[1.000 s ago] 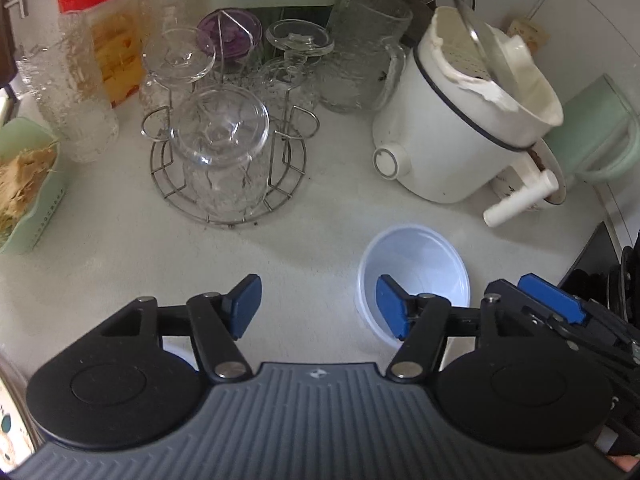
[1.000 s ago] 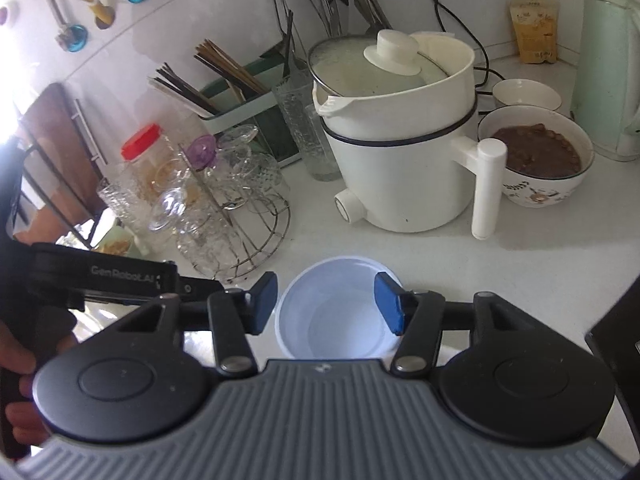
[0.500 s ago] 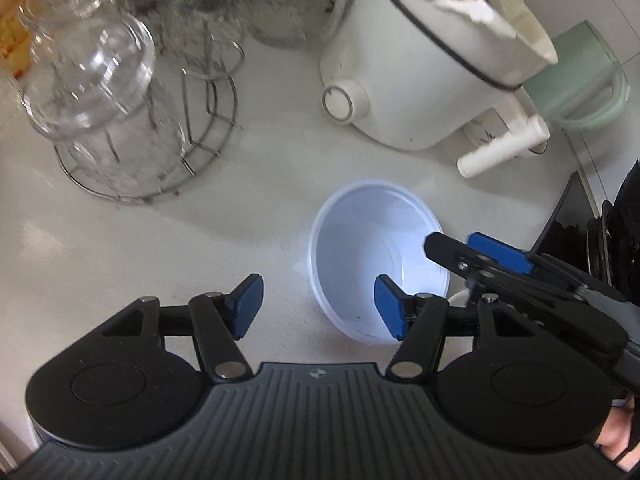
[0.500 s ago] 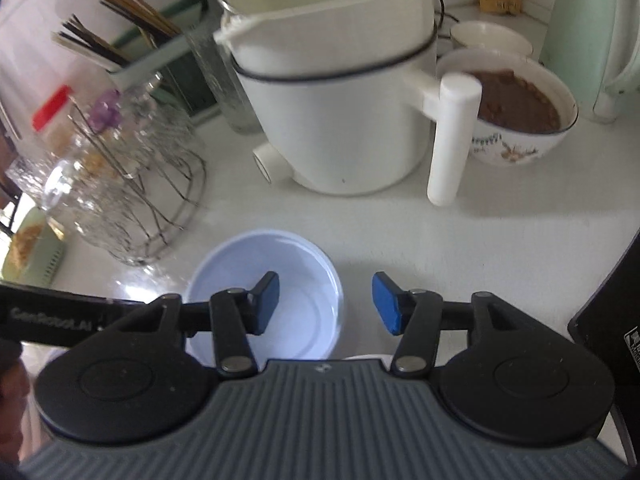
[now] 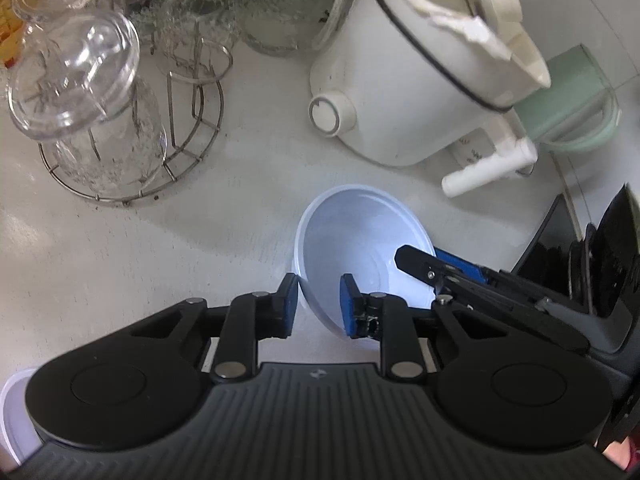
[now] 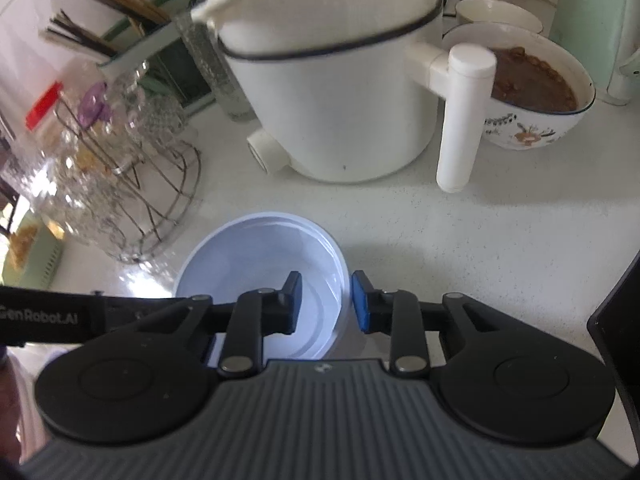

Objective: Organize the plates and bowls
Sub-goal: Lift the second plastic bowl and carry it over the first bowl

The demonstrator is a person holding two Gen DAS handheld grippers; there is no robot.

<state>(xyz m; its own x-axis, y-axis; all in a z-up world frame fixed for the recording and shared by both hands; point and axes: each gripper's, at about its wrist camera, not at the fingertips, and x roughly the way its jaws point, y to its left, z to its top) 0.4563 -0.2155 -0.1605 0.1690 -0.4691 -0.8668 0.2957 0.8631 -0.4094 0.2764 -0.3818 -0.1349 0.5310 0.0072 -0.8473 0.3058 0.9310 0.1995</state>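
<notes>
Straddling the near rim of the white plastic bowl point(image 5: 360, 232) with the left tongs point(image 5: 318, 292), one blue pad outside the wall and one inside, narrowed. Impossible to tell whether pinched on the wall yet. Right tongs point(image 6: 326, 296) likewise astride the bowl's right-hand rim, narrowed but with a gap showing between the inner pad and the wall, so not clamped. Bowl on the pale counter point(image 6: 460, 240), in front of the white electric cooking pot point(image 6: 340, 92), apparently tipped towards the left tongs in the left wrist view, though fisheye bend may account for that.

Likely light, thin and a little flexible, smooth and perhaps slippery. Best taken by the rim, wall between the pads, with a gentle squeeze to avoid buckling. Empty, so no spill risk.

Hard to judge: underside of the bowl hidden by the tongs, so contact with the counter unconfirmed. White curved edge point(image 5: 10, 412) at the lower left of the left wrist view cut off, perhaps another bowl or plate. Farther back, wire rack of upturned glasses point(image 5: 112, 120) and patterned bowl of brown food point(image 6: 532, 96), both blurred.
</notes>
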